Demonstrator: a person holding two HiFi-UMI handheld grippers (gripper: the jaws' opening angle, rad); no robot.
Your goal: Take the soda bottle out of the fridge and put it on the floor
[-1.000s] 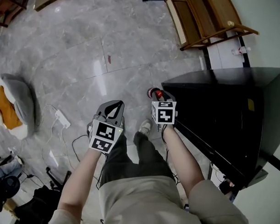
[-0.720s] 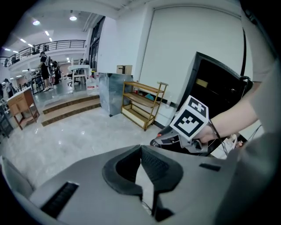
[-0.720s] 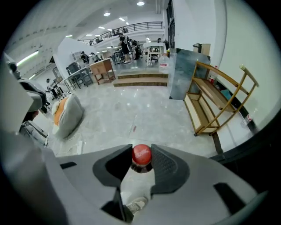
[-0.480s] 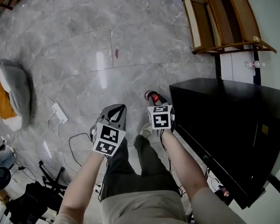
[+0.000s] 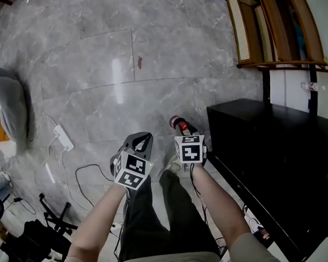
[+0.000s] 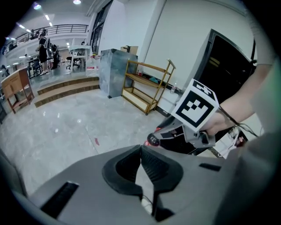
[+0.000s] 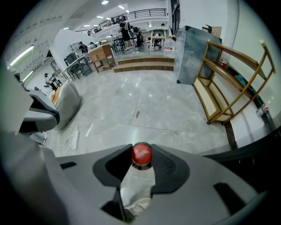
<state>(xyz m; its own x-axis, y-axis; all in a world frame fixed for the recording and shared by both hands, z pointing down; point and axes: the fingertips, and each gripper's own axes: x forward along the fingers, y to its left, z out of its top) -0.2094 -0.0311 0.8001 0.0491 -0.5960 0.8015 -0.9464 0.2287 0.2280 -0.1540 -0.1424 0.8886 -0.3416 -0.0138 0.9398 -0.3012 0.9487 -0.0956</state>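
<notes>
My right gripper (image 7: 141, 163) is shut on the soda bottle (image 7: 141, 154), a clear bottle with a red cap; the pads clamp its neck and the body hangs below. In the head view the red cap of the bottle (image 5: 180, 123) sticks out past the right gripper (image 5: 186, 133), just left of the black fridge (image 5: 275, 169). The left gripper (image 5: 141, 141) hangs beside it, to the left, with its jaws closed tip to tip on nothing. The left gripper view shows those closed tips (image 6: 140, 148) and the right gripper with the bottle cap (image 6: 152, 140) beyond.
A wooden rack (image 5: 275, 35) stands on the grey marble floor (image 5: 112, 72) beyond the fridge. A white power strip (image 5: 63, 137) and cables (image 5: 93, 171) lie at the left near a grey cushion (image 5: 11, 109). The person's legs and a shoe (image 5: 172, 164) are under the grippers.
Both grippers have come down toward the floor, the right one still carrying the bottle. The head view has shifted, so the fridge now sits lower right.
</notes>
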